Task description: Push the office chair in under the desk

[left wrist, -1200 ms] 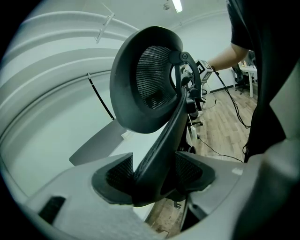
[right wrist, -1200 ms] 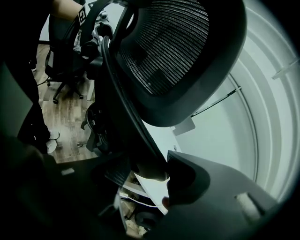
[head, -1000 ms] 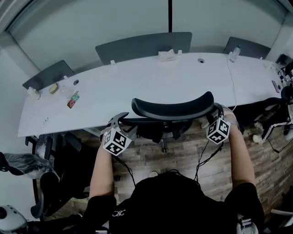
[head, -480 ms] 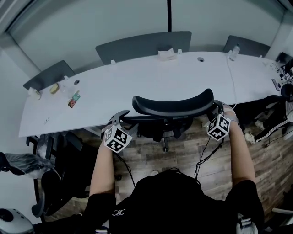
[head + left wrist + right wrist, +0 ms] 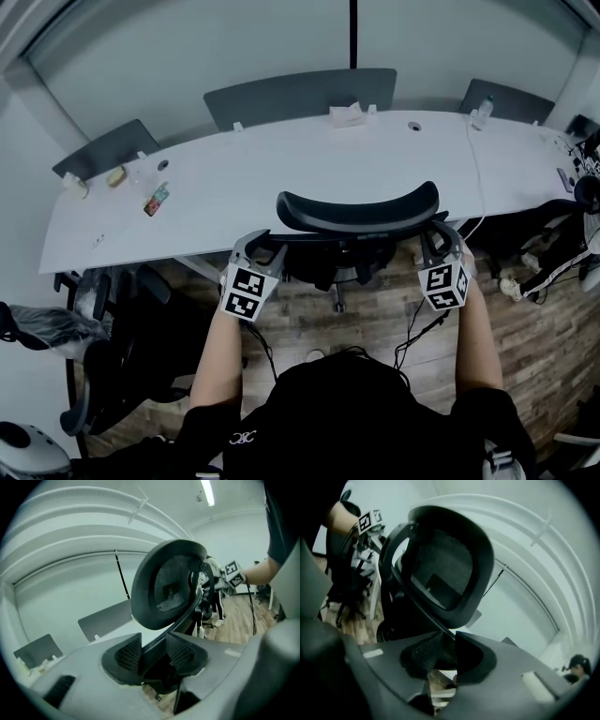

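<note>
A black mesh-backed office chair (image 5: 357, 212) stands at the near edge of the long white desk (image 5: 281, 173), its seat partly under the desk. My left gripper (image 5: 260, 249) is at the left side of the chair's back frame (image 5: 155, 654), and its jaws are closing with the frame bar filling the gap between the ribbed pads (image 5: 128, 652). My right gripper (image 5: 434, 241) is at the right side of the chair's back frame (image 5: 444, 637). Its jaws are also closing, and the thin frame edge runs between its pads (image 5: 423, 654).
Grey divider panels (image 5: 300, 94) line the desk's far edge. Small items (image 5: 156, 200) lie on the desk's left end, and a cable (image 5: 474, 159) crosses its right end. Another dark chair (image 5: 103, 375) stands at my left and clutter (image 5: 562, 253) at my right, on the wood floor.
Both grippers have drawn in against the sides of the chair's back and their jaws have narrowed onto the frame. The chair itself has hardly moved.
</note>
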### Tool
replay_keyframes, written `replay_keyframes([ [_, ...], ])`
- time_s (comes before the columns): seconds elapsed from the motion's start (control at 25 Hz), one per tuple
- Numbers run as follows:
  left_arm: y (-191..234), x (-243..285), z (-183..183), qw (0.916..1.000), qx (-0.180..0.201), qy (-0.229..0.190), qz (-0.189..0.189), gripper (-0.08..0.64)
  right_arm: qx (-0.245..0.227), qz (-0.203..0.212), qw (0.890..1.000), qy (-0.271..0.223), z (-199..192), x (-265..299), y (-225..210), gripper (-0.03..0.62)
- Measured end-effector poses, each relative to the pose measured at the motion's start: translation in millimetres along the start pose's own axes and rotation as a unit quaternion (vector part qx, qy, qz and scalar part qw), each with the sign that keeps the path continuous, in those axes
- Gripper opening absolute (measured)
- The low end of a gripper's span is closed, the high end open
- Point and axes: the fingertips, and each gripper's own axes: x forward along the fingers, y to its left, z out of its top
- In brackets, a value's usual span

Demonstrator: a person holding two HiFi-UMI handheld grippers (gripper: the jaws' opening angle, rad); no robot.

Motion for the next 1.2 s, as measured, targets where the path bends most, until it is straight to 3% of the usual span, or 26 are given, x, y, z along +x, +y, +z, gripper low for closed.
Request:
replay_keyframes([
  [0.12,0.2,-14.6,12.7,0.9976,-0.037,-0.012,0.057,0.001,0.107,-0.025,0.992,-0.066,31.4,-22.2,7.9,0.008],
  [0.2,-5.7,-20.9,23.0,0.9950,-0.058,-0.021,0.079,0.002,0.183,-0.023,0.977,-0.110,54.6,-37.6,15.7,0.008],
  [0.32,-22.1,-30.5,44.8,0.9908,-0.091,-0.056,0.083,0.003,0.274,-0.007,0.949,-0.154,78.9,-57.1,29.4,0.007],
  [0.52,-54.3,-38.1,66.2,0.9848,-0.119,-0.095,0.084,0.005,0.362,0.004,0.920,-0.151,87.0,-70.2,43.2,0.006],
  [0.68,-85.9,-26.2,60.9,0.9859,-0.121,-0.089,0.073,0.005,0.370,0.008,0.920,-0.127,85.3,-70.9,53.9,0.006],
  [0.84,-99.7,-19.7,62.5,0.9878,-0.116,-0.084,0.061,0.005,0.323,-0.004,0.938,-0.126,93.7,-74.5,64.7,0.005],
  [1.04,-99.9,-20.1,64.6,0.9883,-0.109,-0.086,0.063,0.005,0.353,0.019,0.927,-0.126,101.8,-76.4,72.6,0.006],
  [1.2,-104.8,-21.0,55.8,0.9883,-0.116,-0.078,0.060,0.005,0.345,0.018,0.930,-0.122,103.7,-76.0,75.7,0.006],
])
